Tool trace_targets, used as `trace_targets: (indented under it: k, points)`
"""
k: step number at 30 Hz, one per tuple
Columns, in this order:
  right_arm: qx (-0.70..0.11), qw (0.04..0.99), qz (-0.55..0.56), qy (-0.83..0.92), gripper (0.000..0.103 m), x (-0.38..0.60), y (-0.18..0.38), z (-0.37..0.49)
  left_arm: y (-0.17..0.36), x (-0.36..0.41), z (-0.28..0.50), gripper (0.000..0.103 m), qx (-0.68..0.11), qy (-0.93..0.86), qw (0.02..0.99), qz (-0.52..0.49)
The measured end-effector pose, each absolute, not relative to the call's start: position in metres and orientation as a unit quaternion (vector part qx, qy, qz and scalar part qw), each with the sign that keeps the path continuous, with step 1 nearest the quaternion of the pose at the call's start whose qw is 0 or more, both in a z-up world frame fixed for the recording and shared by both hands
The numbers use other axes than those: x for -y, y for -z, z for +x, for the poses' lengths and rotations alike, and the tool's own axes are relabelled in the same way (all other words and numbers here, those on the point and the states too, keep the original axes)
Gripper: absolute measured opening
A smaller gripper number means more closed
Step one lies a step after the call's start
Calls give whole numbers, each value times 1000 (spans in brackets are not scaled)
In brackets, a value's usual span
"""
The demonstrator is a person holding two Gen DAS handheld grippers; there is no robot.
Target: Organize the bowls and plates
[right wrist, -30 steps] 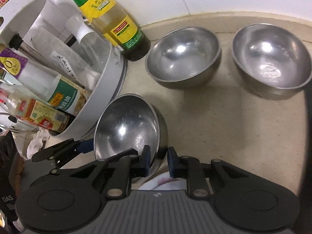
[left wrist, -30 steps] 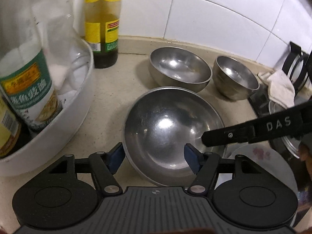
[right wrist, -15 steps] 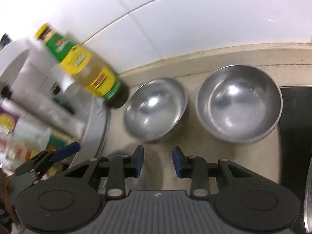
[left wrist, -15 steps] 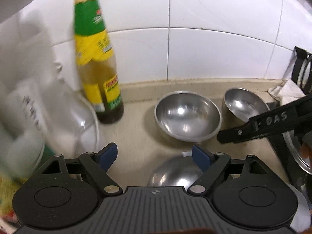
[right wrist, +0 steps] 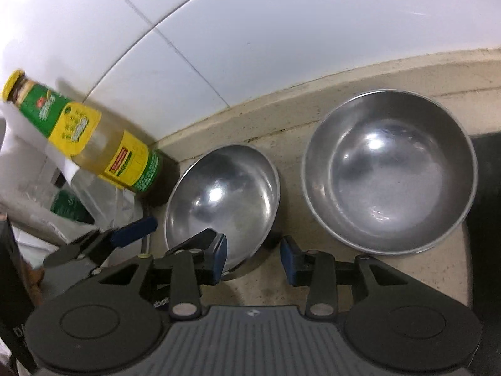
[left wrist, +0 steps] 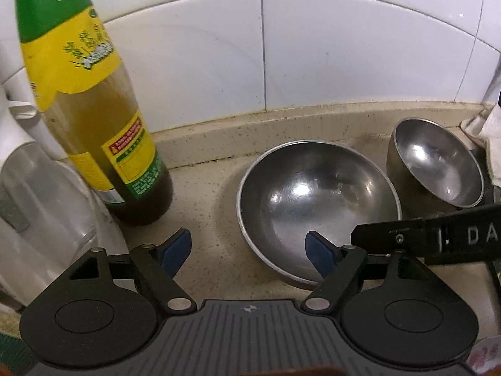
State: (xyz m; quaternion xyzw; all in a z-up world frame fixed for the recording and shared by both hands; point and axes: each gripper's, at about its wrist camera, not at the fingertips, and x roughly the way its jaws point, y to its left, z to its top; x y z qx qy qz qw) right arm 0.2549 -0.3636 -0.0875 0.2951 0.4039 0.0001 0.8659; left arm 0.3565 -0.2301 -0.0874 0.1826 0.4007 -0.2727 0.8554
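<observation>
Two bowls, the wider bowl (left wrist: 316,200) and the smaller bowl (left wrist: 435,166), gleam plain silver steel, unpatterned. The bottle (left wrist: 94,119) shows a green neck, yellow label, red-and-yellow sticker, amber-brown liquid. The desk (left wrist: 213,188) is beige with dark speckles, the wall tiles (left wrist: 344,47) glossy white, the fingers (left wrist: 175,247) blue-padded on black.

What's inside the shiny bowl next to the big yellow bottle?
The bowl beside the bottle looks empty: just bare metal with light glints. The left gripper's fingertip and the right gripper's finger cover part of its near edge.
</observation>
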Motion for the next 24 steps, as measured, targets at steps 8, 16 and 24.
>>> trace_targets:
  k: [8, 16, 24]
  points:
    - [-409, 866, 288, 2, 25, 364, 93, 267, 98, 239, 366, 60, -416, 298, 839, 187]
    - [-410, 865, 289, -8, 22, 363, 94, 266, 88, 230, 364, 54, -406, 298, 844, 184]
    - [-393, 873, 288, -19, 22, 360, 75, 253, 63, 222, 351, 56, -383, 303, 854, 179]
